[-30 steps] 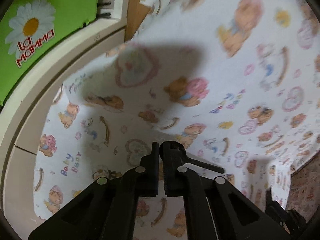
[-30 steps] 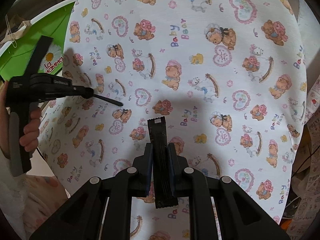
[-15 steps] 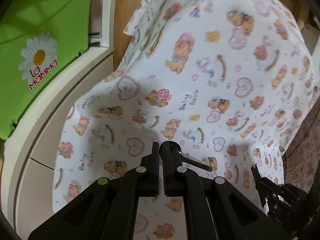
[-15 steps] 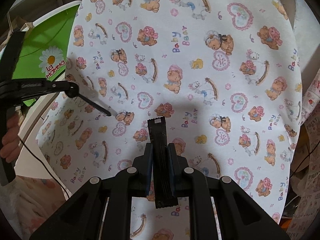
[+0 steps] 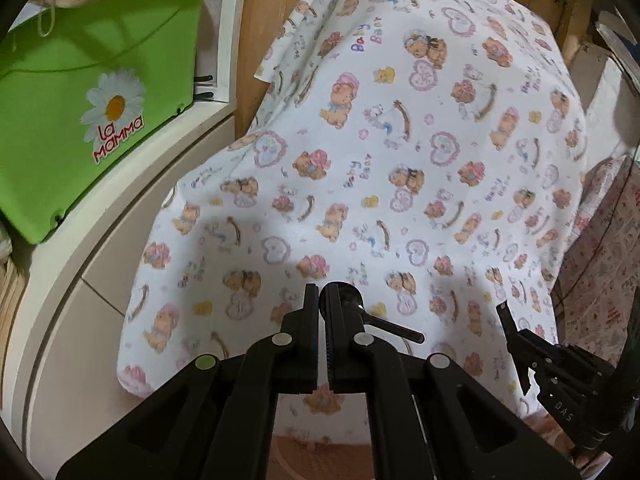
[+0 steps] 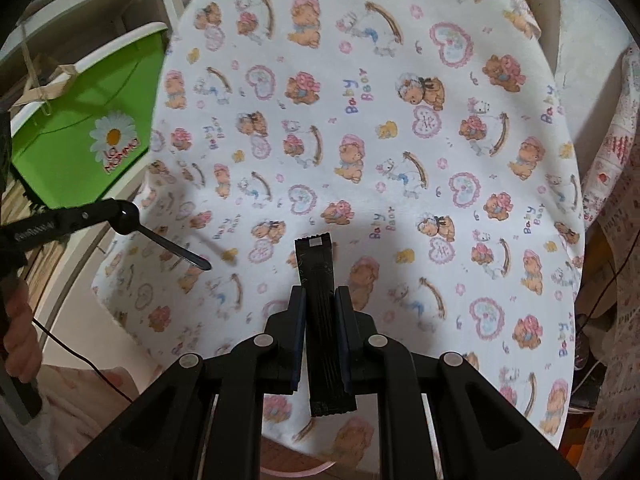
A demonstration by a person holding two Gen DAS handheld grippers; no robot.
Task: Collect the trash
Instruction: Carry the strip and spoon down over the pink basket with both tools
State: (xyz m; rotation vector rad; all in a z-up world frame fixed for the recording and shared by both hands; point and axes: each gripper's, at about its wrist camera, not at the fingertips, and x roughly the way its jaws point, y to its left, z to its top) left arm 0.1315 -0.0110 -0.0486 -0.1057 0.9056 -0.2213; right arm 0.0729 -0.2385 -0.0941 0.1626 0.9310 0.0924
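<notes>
The right gripper [image 6: 320, 300] has its fingers clamped on a dark sachet wrapper [image 6: 322, 320], narrow and long, its long axis running straight out along the fingers so the torn top pokes forward over the teddy-bear cloth [image 6: 400, 140] and the tail sticks back between the linkages. Over on the other side, the left gripper [image 5: 320, 300] has its fingers pressed together with nothing visibly between them; a thin dark rod juts from its tip, off to its right side. In the right wrist view that same left gripper [image 6: 120, 216] hovers at the cloth's left edge, with the person's hand [image 6: 18, 328] below it. So the trash is up off the counter, in the right fingers. The green bin [image 5: 80, 100] with the daisy label sits on a white shelf [image 5: 80, 272] beyond the cloth's left edge, well apart from the wrapper, and the left gripper is the nearer one to it. My read: if that bin is where the wrapper goes, the right gripper must cross leftward over the cloth, past the left gripper. Whether the bin really is the trash container, I can't say.
</notes>
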